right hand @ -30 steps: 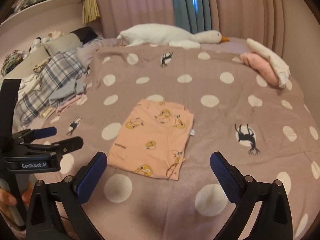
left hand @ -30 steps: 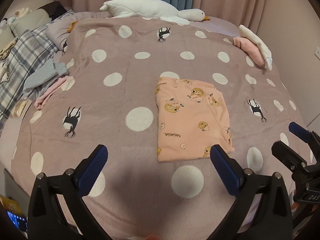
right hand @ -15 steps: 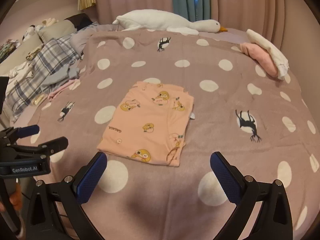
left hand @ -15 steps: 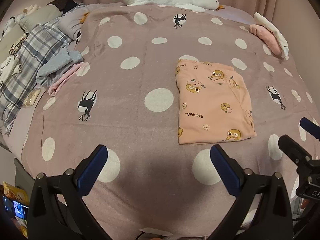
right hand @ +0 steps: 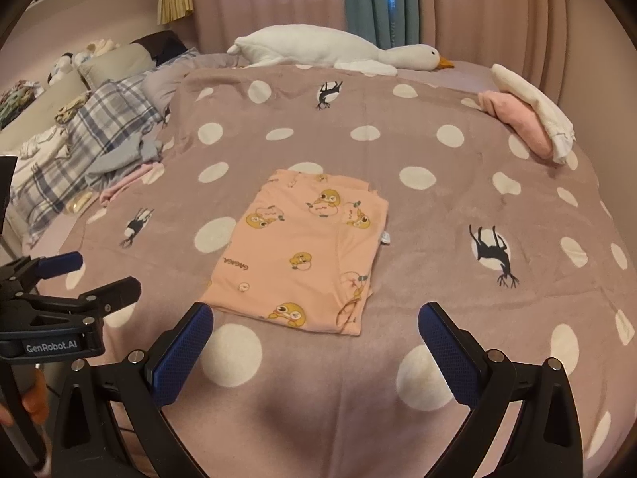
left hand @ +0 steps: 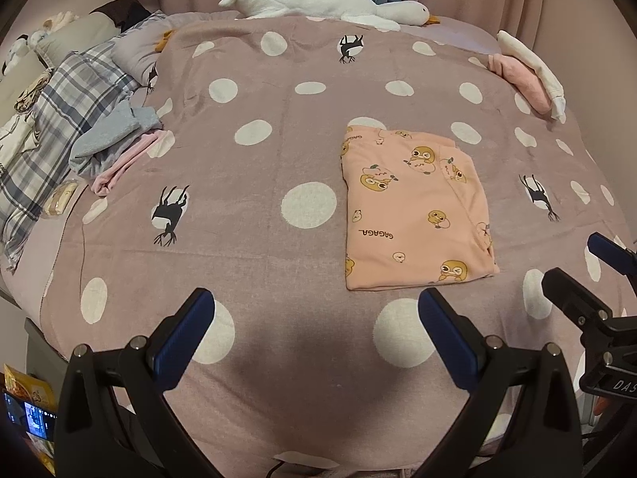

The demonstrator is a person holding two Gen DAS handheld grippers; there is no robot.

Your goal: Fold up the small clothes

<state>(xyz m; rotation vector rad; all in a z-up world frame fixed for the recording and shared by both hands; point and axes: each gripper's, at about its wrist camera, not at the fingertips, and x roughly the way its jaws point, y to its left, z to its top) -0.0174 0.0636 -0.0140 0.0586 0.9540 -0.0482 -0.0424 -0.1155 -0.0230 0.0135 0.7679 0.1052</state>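
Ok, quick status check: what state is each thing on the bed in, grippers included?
Peach garment: folded into a flat rectangle on the blanket, untouched.
Left gripper: open, empty, off the garment.
Right gripper: open, empty, off the garment.
Grey and pink clothes: crumpled, unfolded, at the left edge.
Pink and cream clothes: stacked far right.

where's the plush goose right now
The goose lies along the far edge of the bed, in front of the curtains in both views, its beak pointing right toward the pink and cream clothes at the right edge.
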